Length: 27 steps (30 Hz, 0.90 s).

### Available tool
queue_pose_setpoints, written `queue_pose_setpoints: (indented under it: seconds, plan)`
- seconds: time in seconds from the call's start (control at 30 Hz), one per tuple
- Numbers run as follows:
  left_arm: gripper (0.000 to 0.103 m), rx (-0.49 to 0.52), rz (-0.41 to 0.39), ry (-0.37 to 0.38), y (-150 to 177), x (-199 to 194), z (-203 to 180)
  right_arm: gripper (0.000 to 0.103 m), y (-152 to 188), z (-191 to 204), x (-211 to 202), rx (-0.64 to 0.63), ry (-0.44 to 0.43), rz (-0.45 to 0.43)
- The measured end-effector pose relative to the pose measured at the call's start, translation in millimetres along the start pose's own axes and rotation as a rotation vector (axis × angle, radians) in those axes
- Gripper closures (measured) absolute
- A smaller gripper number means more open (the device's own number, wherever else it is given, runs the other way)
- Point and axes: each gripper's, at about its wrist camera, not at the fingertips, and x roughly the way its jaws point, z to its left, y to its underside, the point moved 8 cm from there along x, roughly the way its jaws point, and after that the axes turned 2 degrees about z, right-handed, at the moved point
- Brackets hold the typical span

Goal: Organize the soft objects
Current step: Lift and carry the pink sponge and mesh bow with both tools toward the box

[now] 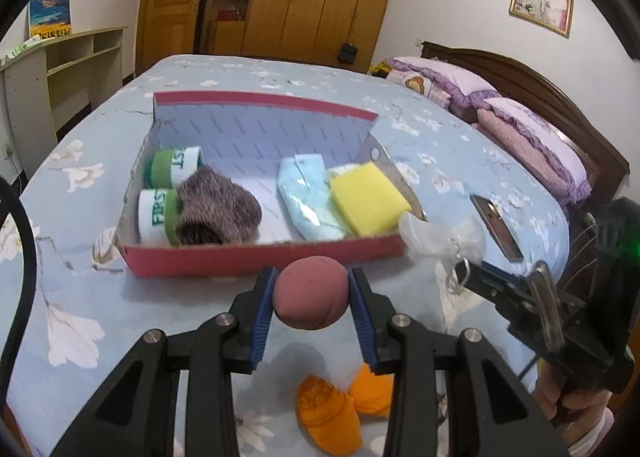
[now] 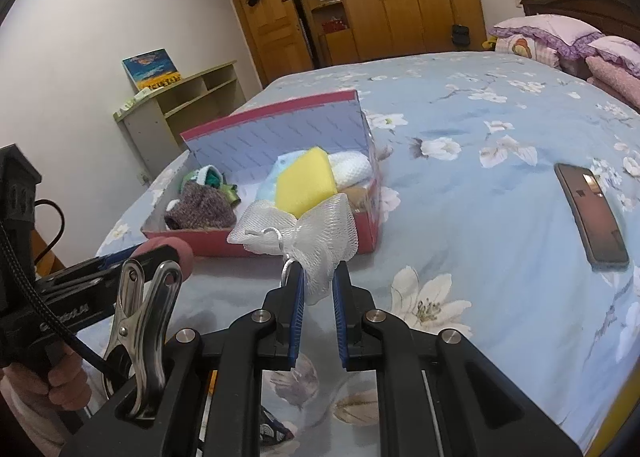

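Left gripper (image 1: 312, 299) clamped on a pink ball (image 1: 310, 292), raised just before the red box (image 1: 256, 255) on the bed (image 1: 80, 297). Right gripper (image 2: 319, 284) closed on a white mesh puff (image 2: 304, 233) near the box's front right corner. Already boxed: wristbands (image 1: 172, 165), knit sock (image 1: 218, 209), blue pack (image 1: 306, 197), yellow sponge (image 1: 366, 197). Left outside: ball, puff, orange cloth (image 1: 332, 413).

- The box (image 1: 256, 257) middle floor is lying bare (socks (image 1: 218, 209) crowding left, sponge (image 1: 366, 199) right).
- Its near wall is blocking low entry.
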Motion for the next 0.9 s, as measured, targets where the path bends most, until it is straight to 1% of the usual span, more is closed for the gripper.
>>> queue_pose_setpoints:
  seconds: [0.2,0.37,0.73,0.9]
  plan:
    - [0.065,-0.006,-0.033,-0.014,-25,3,6,0.088,-18,9,-3,-0.043,-0.006,-0.013]
    - [0.065,0.000,-0.041,-0.028,-42,16,8,0.088,-35,15,1,-0.069,-0.014,-0.023]
    - [0.065,0.016,-0.010,-0.057,-50,49,7,0.088,-62,15,18,-0.098,-0.004,-0.033]
    - [0.065,0.014,0.010,-0.066,-45,62,8,0.088,-74,13,35,-0.108,0.004,-0.028]
